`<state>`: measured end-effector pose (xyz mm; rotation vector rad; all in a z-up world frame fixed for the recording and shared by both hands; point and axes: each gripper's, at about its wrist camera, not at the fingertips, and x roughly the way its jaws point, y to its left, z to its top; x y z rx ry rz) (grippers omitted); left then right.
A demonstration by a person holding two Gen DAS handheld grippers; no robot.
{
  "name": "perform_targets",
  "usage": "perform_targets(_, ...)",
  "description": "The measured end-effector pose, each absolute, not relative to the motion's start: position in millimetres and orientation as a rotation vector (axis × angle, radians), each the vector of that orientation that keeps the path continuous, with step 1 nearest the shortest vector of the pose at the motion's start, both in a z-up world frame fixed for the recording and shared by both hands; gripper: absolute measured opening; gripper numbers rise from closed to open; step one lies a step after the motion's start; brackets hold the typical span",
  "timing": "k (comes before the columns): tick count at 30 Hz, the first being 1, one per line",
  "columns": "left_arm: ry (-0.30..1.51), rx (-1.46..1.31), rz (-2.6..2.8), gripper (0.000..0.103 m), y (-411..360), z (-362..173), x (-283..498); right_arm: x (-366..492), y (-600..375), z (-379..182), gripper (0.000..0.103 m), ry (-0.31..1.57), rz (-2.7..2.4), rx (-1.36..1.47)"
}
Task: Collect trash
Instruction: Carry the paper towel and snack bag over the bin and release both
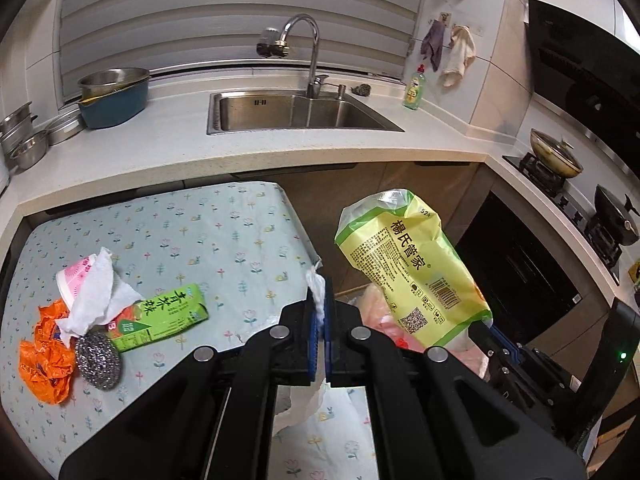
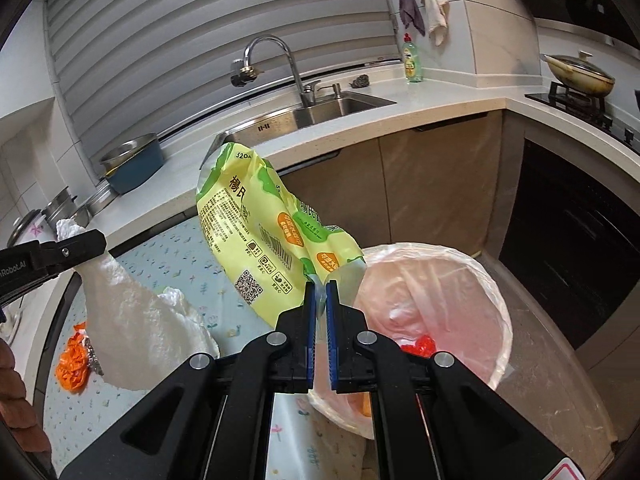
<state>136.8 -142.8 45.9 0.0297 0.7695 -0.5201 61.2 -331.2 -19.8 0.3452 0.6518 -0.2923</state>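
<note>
**Two pieces of trash held up beside the lined bin**

The left gripper (image 1: pixel 321 312) has its blue fingers (image 1: pixel 312 320) closed tight on a crumpled white paper towel (image 2: pixel 136 328), which hangs below them over the table edge. The right gripper (image 2: pixel 320 300) pinches the corner of an empty yellow-green plastic food bag (image 2: pixel 256 240); the bag stands up above the fingers, between the table and the round bin with a pink plastic liner (image 2: pixel 472 280). The bin sits on the floor just beside the table, with a red scrap (image 2: pixel 420 346) already inside.

Left on the floral-cloth table (image 1: pixel 220 232) lie a pink paper cup stuffed with white tissue (image 1: pixel 84 284), a green drink carton (image 1: pixel 168 316), a steel wool scourer (image 1: pixel 98 360) and a crumpled orange plastic wrapper (image 1: pixel 46 356), all touching in one cluster well apart from the bin. Behind runs a white counter with a steel sink (image 1: pixel 296 112).
</note>
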Motion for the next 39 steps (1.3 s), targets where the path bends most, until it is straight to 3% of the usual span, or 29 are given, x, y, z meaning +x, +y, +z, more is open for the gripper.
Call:
perform_targets(18, 0.839, 0.030, -0.721, 0.003, -236.9, 18.3, 123.0, 18.0, -393.5, -58.9, 0.007, 0.714, -0.418, 0.435)
perform_targets(19, 0.841, 0.019, -0.722, 0.005, -237.7, 17.7, 124.2, 18.2, -392.6, -59.7, 0.008, 0.716, -0.417, 0.436)
perform_targets(22, 0.850, -0.013, -0.718, 0.042, -236.3, 15.9, 128.6, 22.0, -391.6, -61.1, 0.015, 0.717, -0.418, 0.437)
perform_targets(27, 0.838, 0.006, -0.681, 0.043, -230.0, 14.2, 130.6, 24.6, -388.1, -58.3, 0.030, 0.701, -0.412, 0.430)
perform_targets(39, 0.826, 0.015, -0.618, 0.043, -208.9, 13.0, 131.9, 28.2, -376.6, -49.3, 0.034, 0.690, -0.388, 0.414)
